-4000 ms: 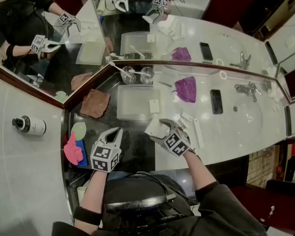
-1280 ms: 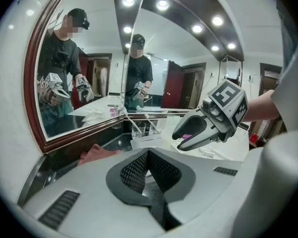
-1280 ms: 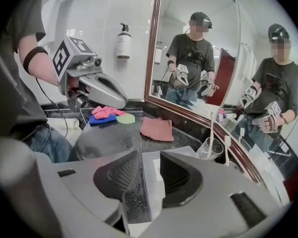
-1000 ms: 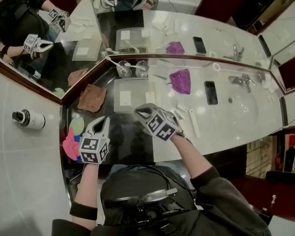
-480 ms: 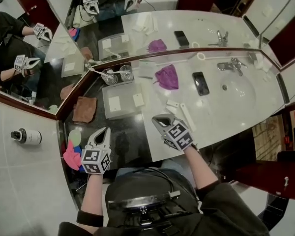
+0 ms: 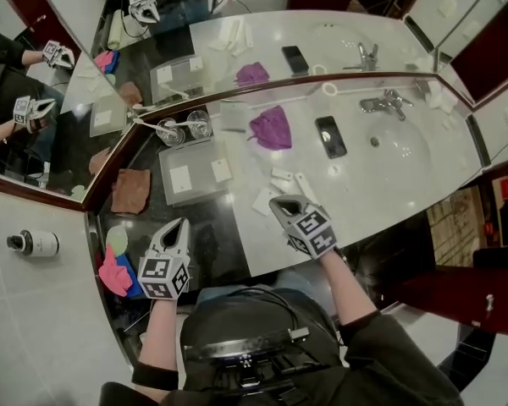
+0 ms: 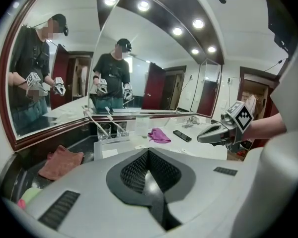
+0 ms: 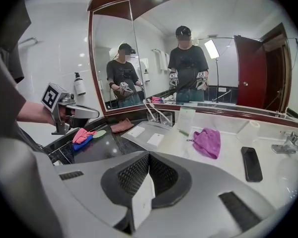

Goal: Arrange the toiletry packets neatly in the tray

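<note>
A bathroom vanity is seen from above, backed by angled mirrors, with a dark counter stretch on the left and a pale marble stretch with a faucet (image 6: 381,104) on the right. A clear tray (image 6: 199,191) is set on the dark stretch, and two white packets (image 6: 180,178) are laid flat in it, apart from each other. Two loose packets (image 6: 305,186) are left on the marble just beyond the right gripper (image 6: 277,201), near a purple cloth (image 6: 271,128) and a phone (image 6: 330,136).

In the right gripper view the jaws are pressed onto a thin white held packet (image 8: 141,202), gripped upright on its edge. A white piece beside that gripper's tips in the head view may be this same packet, though that cannot be told for sure.

The left gripper (image 6: 182,224) is held over the dark counter near a pink cloth (image 6: 114,273), and its jaws are pressed together with nothing between them. A brown cloth (image 6: 129,190) is laid left of the tray, and two glasses (image 6: 179,128) are stood behind it.
</note>
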A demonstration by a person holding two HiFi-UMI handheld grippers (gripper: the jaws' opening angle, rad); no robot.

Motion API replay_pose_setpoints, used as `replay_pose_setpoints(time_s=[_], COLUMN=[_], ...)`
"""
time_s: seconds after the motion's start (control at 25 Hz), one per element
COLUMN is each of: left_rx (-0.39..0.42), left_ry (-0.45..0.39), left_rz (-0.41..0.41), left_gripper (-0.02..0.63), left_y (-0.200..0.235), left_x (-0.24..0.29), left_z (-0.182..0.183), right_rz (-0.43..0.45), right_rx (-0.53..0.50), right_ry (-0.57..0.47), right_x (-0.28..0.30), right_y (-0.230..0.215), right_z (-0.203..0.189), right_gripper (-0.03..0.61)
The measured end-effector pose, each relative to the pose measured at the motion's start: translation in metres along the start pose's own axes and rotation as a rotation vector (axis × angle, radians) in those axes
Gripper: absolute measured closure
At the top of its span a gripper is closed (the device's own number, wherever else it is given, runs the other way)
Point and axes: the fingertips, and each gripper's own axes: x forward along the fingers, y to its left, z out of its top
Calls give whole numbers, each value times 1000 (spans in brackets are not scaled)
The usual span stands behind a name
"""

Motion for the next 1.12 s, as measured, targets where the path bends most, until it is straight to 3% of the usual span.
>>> replay_pose_setpoints(time_s=[0.52,0.72,0.96,1.12], left_rx=[31,85,152,191], left_ry=[65,167,315,407], left_rz=[-63,-159,-283,-328], left_gripper=[612,511,347,258], left_y=[-22,-54,-109,-145], left_x=[27,64,121,163], left_z=[-11,-30,-58,-74], right_rz=[-22,-34,-44,-51], right_rx=[24,26,39,22], right_ry=[18,32,54,74], right_x=[-8,-10,-18,-19], right_y=[-15,-24,-39,-54], right_z=[-11,-20,-32,-42], right_gripper=[563,563,563,563])
